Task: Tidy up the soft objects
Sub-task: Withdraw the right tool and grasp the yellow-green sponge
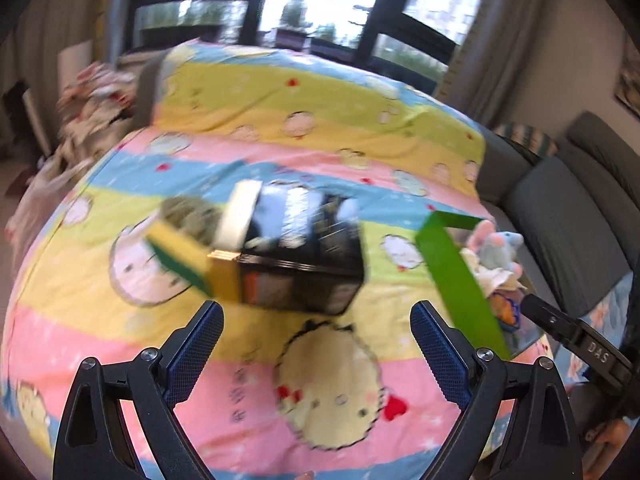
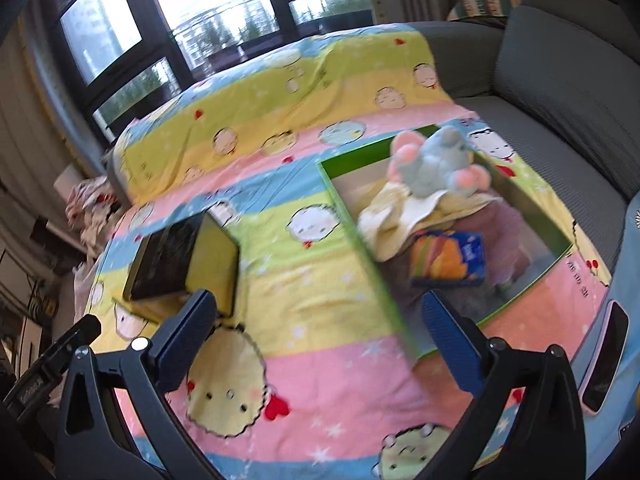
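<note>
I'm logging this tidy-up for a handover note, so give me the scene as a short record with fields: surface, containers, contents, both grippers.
surface: striped cartoon-print bedsheet over a sofa
container 1: green open cardboard box
contents: grey-blue plush mouse with pink ears on top of a pale yellow cloth, a colourful tissue pack, a mauve fabric
container 2: black and yellow box, contents blurred
left gripper: open, empty
right gripper: open, empty
</note>
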Demonstrator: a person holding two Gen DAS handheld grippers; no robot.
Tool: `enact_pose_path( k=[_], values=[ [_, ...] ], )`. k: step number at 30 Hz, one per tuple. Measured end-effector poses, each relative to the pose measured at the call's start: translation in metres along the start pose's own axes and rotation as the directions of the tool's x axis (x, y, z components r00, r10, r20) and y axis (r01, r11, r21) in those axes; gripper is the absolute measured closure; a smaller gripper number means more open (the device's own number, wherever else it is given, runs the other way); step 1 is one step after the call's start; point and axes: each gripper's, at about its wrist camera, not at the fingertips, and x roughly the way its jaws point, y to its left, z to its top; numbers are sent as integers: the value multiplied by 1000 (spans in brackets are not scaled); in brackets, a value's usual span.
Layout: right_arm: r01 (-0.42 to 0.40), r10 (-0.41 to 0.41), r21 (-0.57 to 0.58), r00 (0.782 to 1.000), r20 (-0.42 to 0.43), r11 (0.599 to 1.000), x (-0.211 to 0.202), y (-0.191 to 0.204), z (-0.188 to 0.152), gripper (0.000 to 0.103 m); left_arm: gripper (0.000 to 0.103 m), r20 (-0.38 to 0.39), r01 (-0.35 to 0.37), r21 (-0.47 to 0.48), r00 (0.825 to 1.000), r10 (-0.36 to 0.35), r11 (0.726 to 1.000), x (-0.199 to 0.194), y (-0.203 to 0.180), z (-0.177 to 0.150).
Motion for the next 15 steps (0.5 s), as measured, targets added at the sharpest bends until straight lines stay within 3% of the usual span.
enact_pose_path(
  k=[6, 10, 15],
  values=[
    [-42, 40, -42, 998, -50, 998, 2, 32, -19, 2, 8, -2, -77, -104, 997, 78, 992, -9, 51, -21],
    [-76, 69, -100, 995, -72, 992, 3, 59, -26, 4, 8, -30, -108, -210, 994, 104, 972, -9, 94, -34],
    [-168, 149, -178, 982, -116, 970, 6, 104, -29, 16, 10, -36, -134, -277, 991, 129, 951, -12, 125, -45]
  ],
)
